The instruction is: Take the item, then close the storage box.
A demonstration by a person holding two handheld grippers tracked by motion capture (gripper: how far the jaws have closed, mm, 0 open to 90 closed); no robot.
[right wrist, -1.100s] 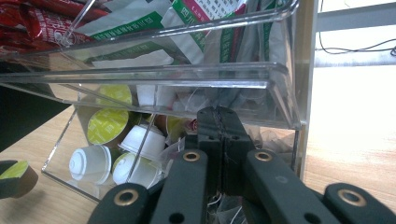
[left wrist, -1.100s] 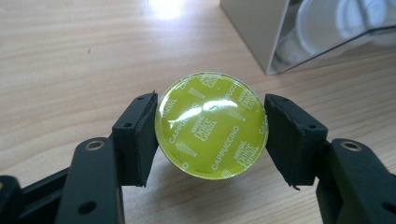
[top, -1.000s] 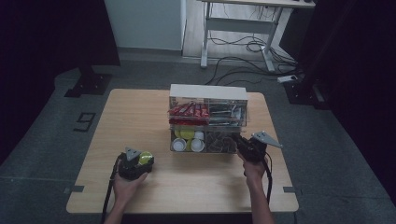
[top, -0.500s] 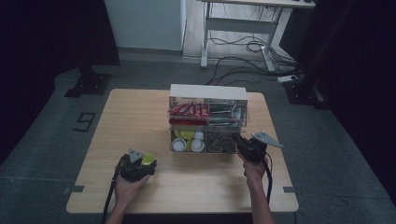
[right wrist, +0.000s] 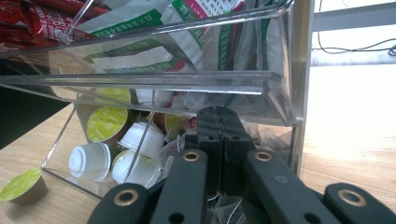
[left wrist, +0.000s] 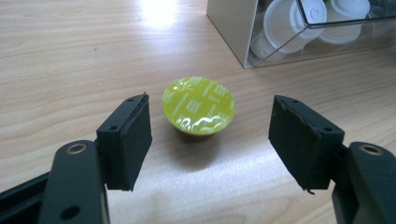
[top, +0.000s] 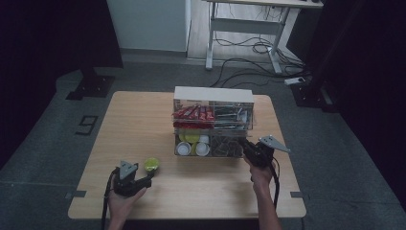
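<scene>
The green-lidded capsule [left wrist: 198, 105] stood foil up on the table [top: 143, 120], just beyond the left gripper [left wrist: 210, 140] at its 12 o'clock, centred on the gap and touching neither pad. Jaws were spread wide, holding nothing. The capsule was round, so no long axis constrained approach. In the high view it sat at 1 o'clock from the left gripper [top: 143, 179], well apart from the right gripper [top: 246, 147], whose jaws were pressed together, empty, at the clear organiser [top: 213, 122] front. Left hand judged nearer.
</scene>
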